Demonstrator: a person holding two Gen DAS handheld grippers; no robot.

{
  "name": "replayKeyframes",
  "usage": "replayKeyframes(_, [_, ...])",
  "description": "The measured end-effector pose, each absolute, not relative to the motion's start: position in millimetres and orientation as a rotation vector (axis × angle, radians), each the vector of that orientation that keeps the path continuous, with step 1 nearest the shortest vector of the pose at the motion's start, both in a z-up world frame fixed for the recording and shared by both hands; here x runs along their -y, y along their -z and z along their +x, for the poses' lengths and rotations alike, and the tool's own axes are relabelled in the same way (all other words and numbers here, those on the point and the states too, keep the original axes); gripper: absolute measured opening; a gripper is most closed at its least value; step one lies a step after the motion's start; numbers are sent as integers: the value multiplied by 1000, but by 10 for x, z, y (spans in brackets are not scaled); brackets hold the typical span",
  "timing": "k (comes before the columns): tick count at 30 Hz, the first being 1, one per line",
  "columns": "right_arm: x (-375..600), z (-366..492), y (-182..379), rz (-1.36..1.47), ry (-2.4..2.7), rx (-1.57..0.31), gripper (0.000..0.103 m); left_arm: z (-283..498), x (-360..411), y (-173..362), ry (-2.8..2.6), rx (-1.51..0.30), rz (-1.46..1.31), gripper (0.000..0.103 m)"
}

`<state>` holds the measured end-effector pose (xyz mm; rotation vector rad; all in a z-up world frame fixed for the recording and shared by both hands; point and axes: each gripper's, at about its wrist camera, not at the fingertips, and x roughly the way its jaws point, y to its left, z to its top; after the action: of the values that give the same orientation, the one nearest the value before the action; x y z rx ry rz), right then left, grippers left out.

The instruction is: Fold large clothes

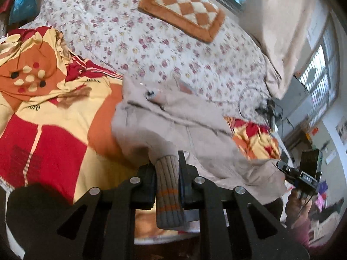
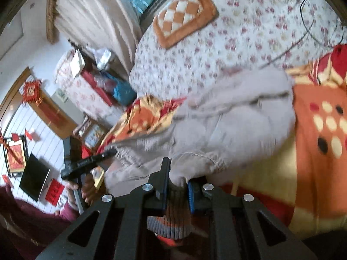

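Beige fleece fills the middle of both views: the jacket (image 1: 173,119) is a soft, pale garment with ribbed cuffs banded in grey-brown and orange. It sprawls rumpled across a red, orange and cream blanket (image 1: 54,130), its upper part reaching onto the floral sheet (image 1: 151,49) at 12 o'clock. A seam line runs down its body, and a small dark-and-white detail sits near its top edge in the left view.

Left gripper (image 1: 167,171): jaws narrow, clamped on one cuff (image 1: 167,190), which stands between the black fingers at 6 o'clock and hangs back toward the camera. The sleeve rises from that grip up into the jacket body.

Right gripper (image 2: 176,179): also narrow, blue pads pinching the other cuff (image 2: 171,223), its orange stripes bunched below the fingers at 6 o'clock. The fleece (image 2: 227,119) bulges up from the grip toward 12 and 1 o'clock, blurred.

Each camera catches the other tool: in the left view the right one sits at 4 o'clock by the jacket's edge, with a hand (image 1: 297,203) under it; in the right view the left one is at 8 o'clock, gripped by a hand (image 2: 84,190) in a maroon sleeve (image 2: 26,216).

An orange-and-cream checked cushion (image 1: 184,8) lies on the sheet at 12 o'clock, well apart from the jacket. A cable (image 2: 310,17) loops over the sheet at 1 o'clock in the right view.
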<state>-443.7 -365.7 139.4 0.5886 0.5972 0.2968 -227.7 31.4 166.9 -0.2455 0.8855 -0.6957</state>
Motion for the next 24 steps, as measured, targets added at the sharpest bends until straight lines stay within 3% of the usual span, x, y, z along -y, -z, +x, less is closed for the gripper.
replayKeyframes(9, [4126, -3609, -1602, 632, -201, -543, 12, -1553, 53, -1789, 619, -810, -285, 13])
replayKeyframes(24, [5011, -2274, -1261, 705, 12, -617, 12, -163, 1128, -1397, 528, -897, -207, 14])
